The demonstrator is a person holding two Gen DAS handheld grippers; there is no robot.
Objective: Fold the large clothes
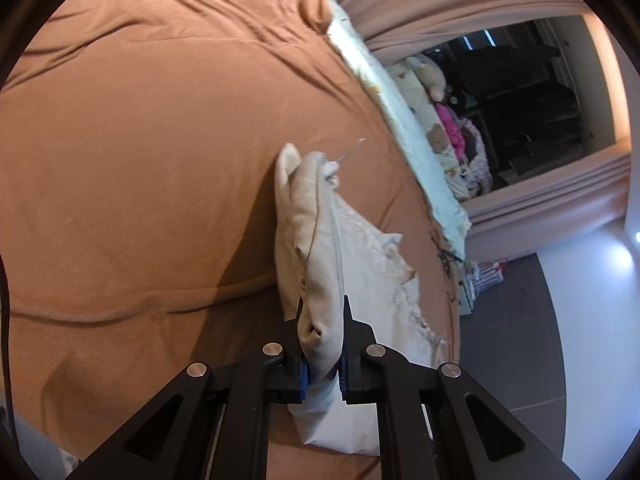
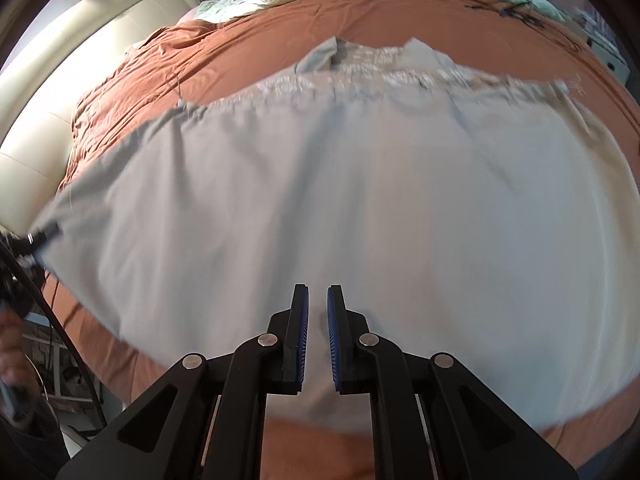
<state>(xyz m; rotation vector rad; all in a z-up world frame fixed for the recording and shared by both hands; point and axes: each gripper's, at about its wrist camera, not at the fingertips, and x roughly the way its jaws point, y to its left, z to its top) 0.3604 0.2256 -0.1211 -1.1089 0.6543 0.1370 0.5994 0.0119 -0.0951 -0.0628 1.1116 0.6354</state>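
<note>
The pale cream cloth garment with lace trim [image 2: 340,184] lies spread over the rust-orange bedspread [image 1: 140,140]. The left gripper [image 1: 323,340] pinches a bunched fold of it between its fingers. The right gripper [image 2: 318,332] hangs above the garment, its fingers slightly parted, holding nothing.

Black tongs [image 2: 318,300] (blue pads [image 2: 332,332], silver screws [image 2: 267,340])

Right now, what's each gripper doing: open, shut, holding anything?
Left gripper: shut on a bunched fold of the pale garment.
Right gripper: fingers slightly apart over the garment; whether any cloth is pinched cannot be told.
</note>
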